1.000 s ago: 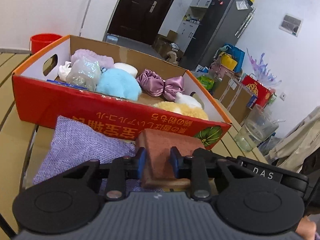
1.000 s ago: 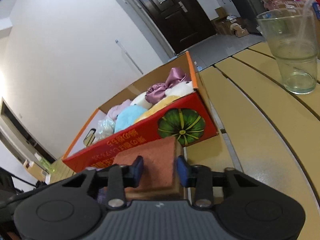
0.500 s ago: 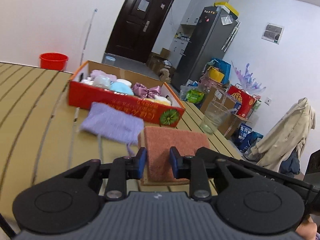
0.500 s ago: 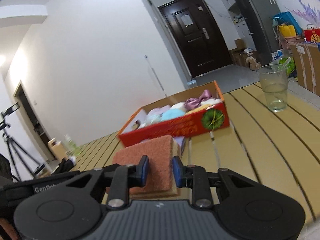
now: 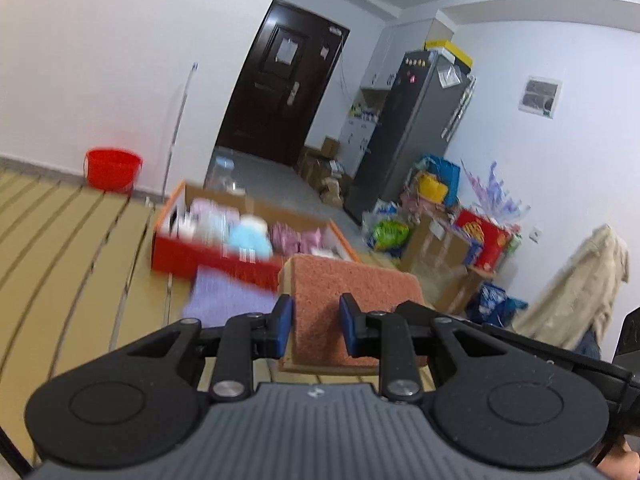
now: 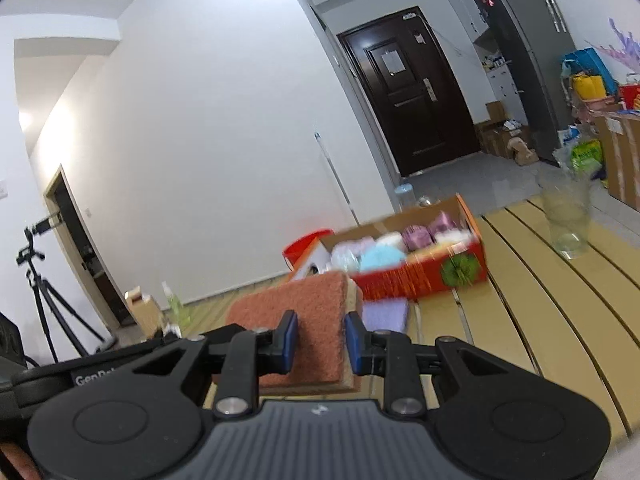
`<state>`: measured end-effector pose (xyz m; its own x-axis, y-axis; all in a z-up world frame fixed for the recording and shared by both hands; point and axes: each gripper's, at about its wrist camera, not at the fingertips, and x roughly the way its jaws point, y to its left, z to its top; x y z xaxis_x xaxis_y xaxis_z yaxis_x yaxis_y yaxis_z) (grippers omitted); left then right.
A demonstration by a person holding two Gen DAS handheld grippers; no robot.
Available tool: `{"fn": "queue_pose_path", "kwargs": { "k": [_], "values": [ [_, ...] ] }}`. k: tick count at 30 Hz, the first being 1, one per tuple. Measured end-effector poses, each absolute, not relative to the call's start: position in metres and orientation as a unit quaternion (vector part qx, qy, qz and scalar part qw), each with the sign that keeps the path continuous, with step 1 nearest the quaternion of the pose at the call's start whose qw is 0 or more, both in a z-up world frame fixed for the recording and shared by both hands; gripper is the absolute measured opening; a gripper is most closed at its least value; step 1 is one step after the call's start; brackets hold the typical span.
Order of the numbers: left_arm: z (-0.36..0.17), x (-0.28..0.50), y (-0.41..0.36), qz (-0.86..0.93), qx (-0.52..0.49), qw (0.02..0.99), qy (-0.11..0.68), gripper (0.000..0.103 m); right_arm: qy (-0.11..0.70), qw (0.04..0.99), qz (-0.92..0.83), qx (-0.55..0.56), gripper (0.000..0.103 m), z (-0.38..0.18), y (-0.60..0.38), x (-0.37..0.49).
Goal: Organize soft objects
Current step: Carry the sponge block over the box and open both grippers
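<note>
A rust-red scouring sponge point(image 5: 352, 284) with a tan underside is held above the slatted wooden table point(image 5: 60, 260). My left gripper point(image 5: 316, 320) is shut on one end of it. In the right wrist view the same sponge point(image 6: 296, 300) sits between the blue pads of my right gripper point(image 6: 318, 338), also shut on it. Further back stands the red cardboard box point(image 5: 180, 254) holding several soft items: a light-blue puff, pink and purple fabric pieces. A lilac cloth pouch point(image 5: 228, 300) lies on the table in front of the box point(image 6: 400, 278). The view is motion-blurred.
A clear glass point(image 6: 566, 216) stands on the table point(image 6: 540, 300) right of the box. A red bucket point(image 5: 113, 168) sits on the floor beyond the table's far edge. The lilac pouch point(image 6: 386, 314) lies between the sponge and the box.
Both grippers, still shut on the sponge, have pulled back and risen away from the box, which now looks much smaller and farther off. The pouch stays on the table.
</note>
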<state>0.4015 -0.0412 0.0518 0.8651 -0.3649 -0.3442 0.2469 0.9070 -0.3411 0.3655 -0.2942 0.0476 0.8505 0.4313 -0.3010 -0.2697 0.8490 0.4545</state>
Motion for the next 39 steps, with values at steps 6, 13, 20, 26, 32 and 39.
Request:
{"fn": "queue_pose_path", "kwargs": {
  "k": [6, 13, 20, 26, 32, 39],
  "values": [
    [0.079, 0.549, -0.031, -0.138, -0.183, 0.944, 0.237, 0.025, 0.22, 0.935, 0.188, 0.205, 0.024, 0.085, -0.291, 0.507],
    [0.022, 0.675, -0.031, -0.079, -0.184, 0.914, 0.353, 0.025, 0.35, 0.895, 0.159, 0.228, 0.024, 0.042, -0.276, 0.653],
    [-0.024, 0.706, -0.045, -0.07, -0.136, 0.9, 0.408, 0.025, 0.417, 0.874, 0.129, 0.213, 0.023, -0.005, -0.272, 0.68],
    [-0.037, 0.712, -0.052, -0.047, -0.1, 0.907, 0.407, 0.024, 0.454, 0.872, 0.123, 0.135, 0.024, -0.025, -0.25, 0.706],
    [-0.007, 0.682, -0.039, -0.081, -0.085, 0.918, 0.378, 0.025, 0.427, 0.89, 0.126, 0.098, 0.024, -0.012, -0.248, 0.691],
    [0.072, 0.611, -0.014, -0.07, -0.033, 0.945, 0.317, 0.03, 0.352, 0.921, 0.14, 0.096, 0.026, 0.083, -0.273, 0.635]
  ]
}}
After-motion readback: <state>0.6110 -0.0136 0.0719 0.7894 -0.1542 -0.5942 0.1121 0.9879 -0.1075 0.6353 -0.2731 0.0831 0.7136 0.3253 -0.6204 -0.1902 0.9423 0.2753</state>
